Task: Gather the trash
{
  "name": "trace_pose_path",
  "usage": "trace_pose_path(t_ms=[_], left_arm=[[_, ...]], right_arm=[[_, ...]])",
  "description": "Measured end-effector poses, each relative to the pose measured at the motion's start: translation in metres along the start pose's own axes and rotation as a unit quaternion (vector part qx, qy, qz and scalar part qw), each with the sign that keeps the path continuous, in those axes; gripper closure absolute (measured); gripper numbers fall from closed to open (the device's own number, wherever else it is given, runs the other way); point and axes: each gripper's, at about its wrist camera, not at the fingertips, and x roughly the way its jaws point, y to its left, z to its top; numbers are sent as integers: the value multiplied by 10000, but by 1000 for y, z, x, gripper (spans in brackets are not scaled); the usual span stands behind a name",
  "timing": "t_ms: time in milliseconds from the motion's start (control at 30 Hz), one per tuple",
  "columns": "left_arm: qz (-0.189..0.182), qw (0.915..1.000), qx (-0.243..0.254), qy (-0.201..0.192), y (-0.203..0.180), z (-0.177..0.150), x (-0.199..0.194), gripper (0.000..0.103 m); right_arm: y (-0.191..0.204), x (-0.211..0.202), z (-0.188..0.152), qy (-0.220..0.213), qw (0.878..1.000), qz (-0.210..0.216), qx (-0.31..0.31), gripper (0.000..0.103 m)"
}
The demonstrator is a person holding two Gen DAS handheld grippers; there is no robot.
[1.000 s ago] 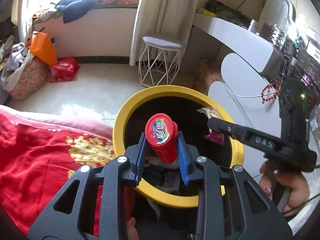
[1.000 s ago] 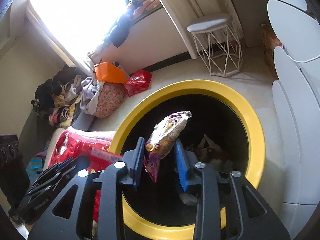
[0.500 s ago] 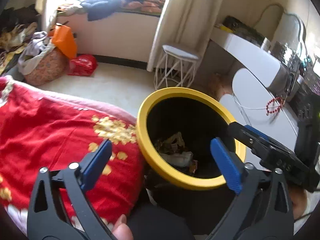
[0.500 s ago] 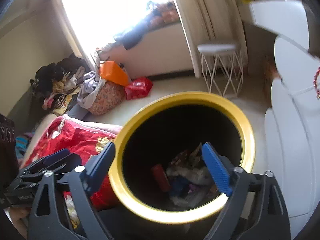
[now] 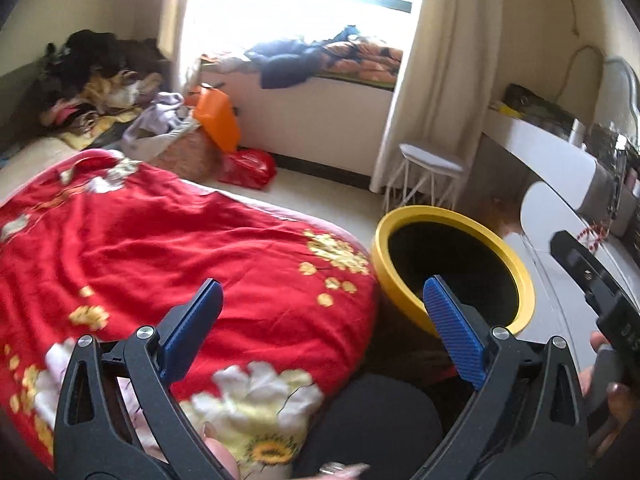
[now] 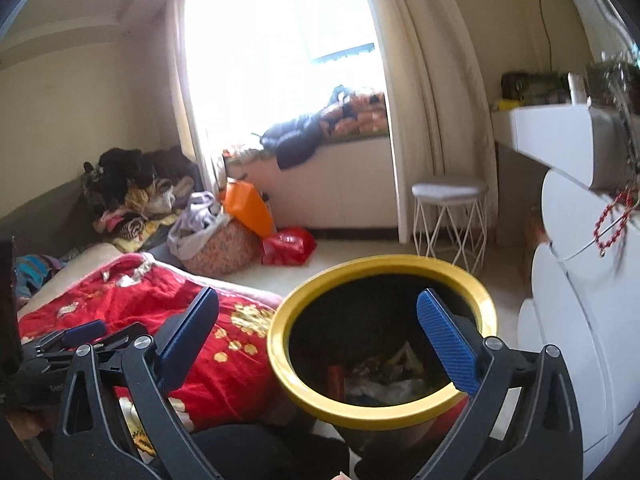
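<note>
Both grippers, left (image 5: 320,320) and right (image 6: 318,328), have dropped their loads and pulled back, jaws wide apart and empty; trash (image 6: 384,380) lies in the bin (image 6: 486,312), light and crumply, best pinched by an edge.

Bedroom: red quilt (image 5: 160,248), clothes pile (image 6: 132,200)

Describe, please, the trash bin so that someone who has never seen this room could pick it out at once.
Start at the bed with the red floral quilt. At the bed's corner, between it and the white furniture, stands the trash bin. It is a round black tub with a thick bright yellow rim and wrappers in the bottom, unlike the white wire-legged stool farther back.
</note>
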Motion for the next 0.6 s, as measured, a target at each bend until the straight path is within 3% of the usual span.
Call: trace_pose_path(t_ms=[200, 600], left_arm=[[207, 9993, 22, -316, 9, -6, -24, 11], [187, 9986, -52, -495, 14, -4, -36, 11]], right_arm=[[9, -24, -6, -472, 9985, -117, -235, 6], [14, -33, -7, -630, 9973, -72, -357, 6]])
